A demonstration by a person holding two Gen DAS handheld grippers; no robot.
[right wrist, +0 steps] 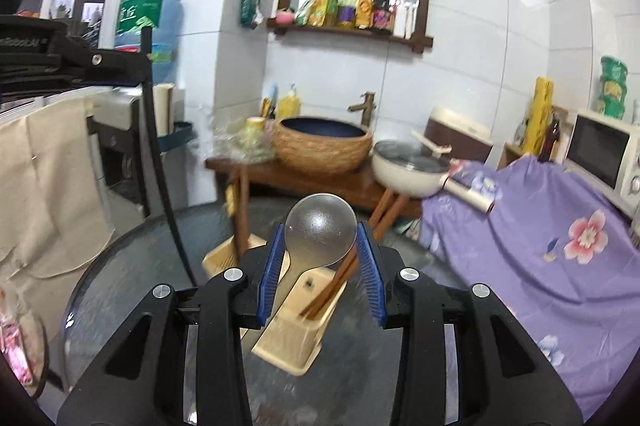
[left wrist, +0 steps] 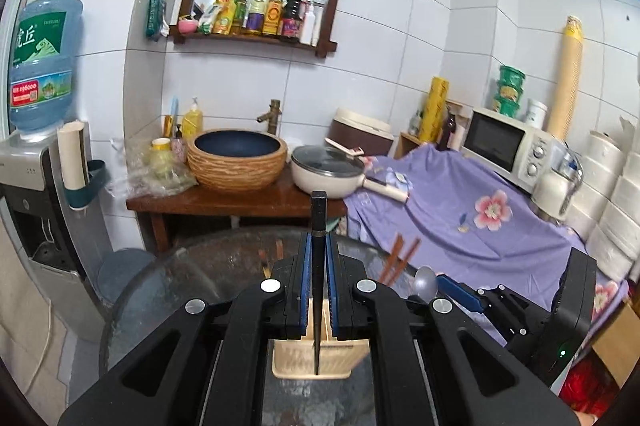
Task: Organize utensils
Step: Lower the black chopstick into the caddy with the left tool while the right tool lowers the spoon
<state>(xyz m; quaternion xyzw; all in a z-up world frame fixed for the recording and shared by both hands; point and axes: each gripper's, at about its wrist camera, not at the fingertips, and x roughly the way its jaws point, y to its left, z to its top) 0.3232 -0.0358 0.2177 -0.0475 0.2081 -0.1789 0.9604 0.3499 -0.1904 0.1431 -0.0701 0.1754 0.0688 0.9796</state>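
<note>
Left gripper (left wrist: 319, 250) clamped on a black chopstick (left wrist: 319, 226) – upright, above the beige utensil holder (left wrist: 312, 358) on the glass tabletop (left wrist: 180, 278). Right gripper (right wrist: 320, 246) grips a metal spoon (right wrist: 320, 230) by its bowl – brown chopsticks (right wrist: 340, 278) lean in the holder behind.

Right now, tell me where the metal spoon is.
In the right wrist view the spoon sits between the right gripper's blue pads, bowl up, above the beige holder with the brown chopsticks, on the glass table.
</note>
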